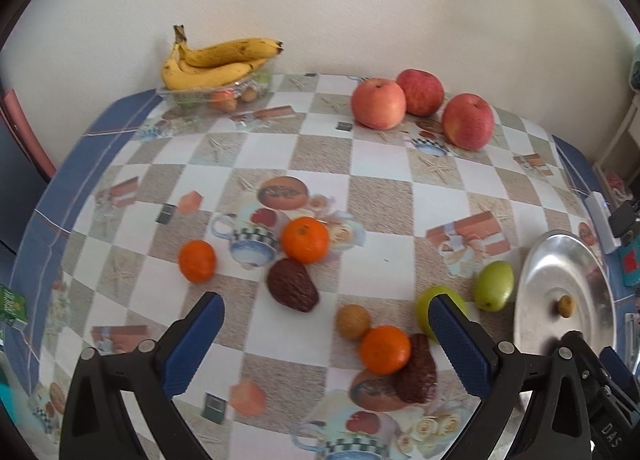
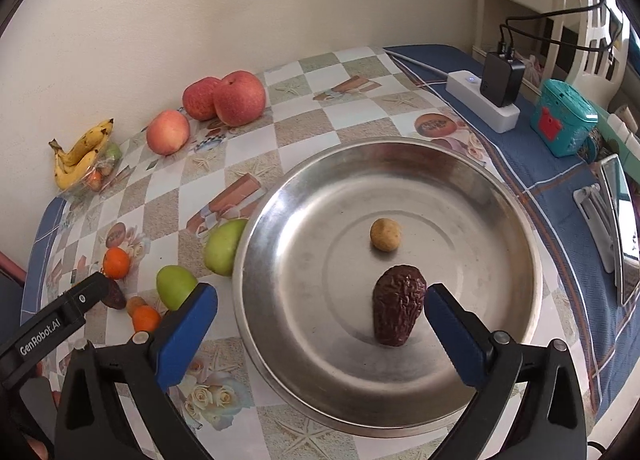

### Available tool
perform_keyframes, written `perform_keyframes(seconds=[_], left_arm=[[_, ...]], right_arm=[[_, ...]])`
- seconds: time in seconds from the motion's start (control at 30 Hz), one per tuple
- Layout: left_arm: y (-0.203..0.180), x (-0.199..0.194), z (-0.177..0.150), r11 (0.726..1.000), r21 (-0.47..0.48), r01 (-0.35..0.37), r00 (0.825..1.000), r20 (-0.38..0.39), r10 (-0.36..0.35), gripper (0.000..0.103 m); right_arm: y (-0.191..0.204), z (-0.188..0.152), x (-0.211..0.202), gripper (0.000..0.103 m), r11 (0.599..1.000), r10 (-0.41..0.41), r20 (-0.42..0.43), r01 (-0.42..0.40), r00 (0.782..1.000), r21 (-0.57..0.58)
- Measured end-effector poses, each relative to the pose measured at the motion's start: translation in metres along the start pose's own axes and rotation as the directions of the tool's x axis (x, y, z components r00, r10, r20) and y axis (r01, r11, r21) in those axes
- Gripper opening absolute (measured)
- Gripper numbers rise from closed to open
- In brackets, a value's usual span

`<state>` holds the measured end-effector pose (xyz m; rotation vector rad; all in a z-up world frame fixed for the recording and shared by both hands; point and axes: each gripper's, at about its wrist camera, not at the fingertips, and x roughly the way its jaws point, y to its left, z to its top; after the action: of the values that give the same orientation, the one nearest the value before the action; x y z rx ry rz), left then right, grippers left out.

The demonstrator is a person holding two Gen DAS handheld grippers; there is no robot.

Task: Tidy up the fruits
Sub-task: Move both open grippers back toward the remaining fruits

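Right claw: jaws fully apart, nothing gripped. It hangs over the near part of the metal plate. A wrinkled brown date lies on the plate between the jaws, close to the right pad but not pressed by either. A small tan round fruit lies beyond it near the plate's centre.

Left claw: jaws fully apart, nothing gripped. It hangs over the patterned table. Between and just beyond its jaws lie a small tan fruit, an orange touching it, and a second date against that orange. A green fruit is partly hidden behind the right pad. Another green fruit lies just beside the plate rim.

Farther out, a third date touches an orange; another orange lies apart to the left.

At the far edge, three red apples stand near the wall. A bunch of bananas rests on a clear container in the far left corner.

Beyond the plate: a white power strip with a black adapter, and a teal box.
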<state>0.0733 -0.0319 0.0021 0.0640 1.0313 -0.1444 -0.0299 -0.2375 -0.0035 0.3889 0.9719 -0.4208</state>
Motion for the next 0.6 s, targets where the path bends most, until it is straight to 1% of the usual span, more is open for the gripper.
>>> perform_keyframes(seconds=[0.17, 0.3, 0.37, 0.43, 0.5, 0.6], left_arm=[[0.026, 0.001, 0.008, 0.999, -0.03, -0.034, 0.999, -0.018, 0.034, 0.103], [0.05, 0.003, 0.013, 0.996, -0.041, -0.076, 0.997, -0.034, 0.075, 0.103], [0.065, 0.004, 0.016, 0.994, -0.066, -0.087, 0.996, -0.036, 0.085, 0.103], [0.08, 0.002, 0.02, 0.989, -0.113, -0.092, 0.996, -0.024, 0.09, 0.103], [0.094, -0.001, 0.024, 0.984, -0.158, -0.084, 0.996, 0.007, 0.086, 0.103], [0.11, -0.004, 0.032, 0.98, -0.191, -0.062, 0.997, 0.034, 0.069, 0.103]], right_arm=[[0.008, -0.002, 0.002, 0.103, 0.999, 0.032, -0.001, -0.032, 0.999, -0.019], [0.018, -0.003, 0.005, 0.103, 0.996, 0.077, -0.02, -0.077, 0.997, -0.035], [0.026, -0.003, 0.006, 0.103, 0.994, 0.092, -0.029, -0.094, 0.995, -0.054], [0.034, -0.003, 0.006, 0.103, 0.991, 0.119, -0.035, -0.121, 0.992, -0.064], [0.042, -0.004, 0.006, 0.103, 0.984, 0.16, -0.044, -0.163, 0.986, -0.068], [0.057, -0.001, 0.007, 0.103, 0.973, 0.211, -0.063, -0.216, 0.975, -0.078]])
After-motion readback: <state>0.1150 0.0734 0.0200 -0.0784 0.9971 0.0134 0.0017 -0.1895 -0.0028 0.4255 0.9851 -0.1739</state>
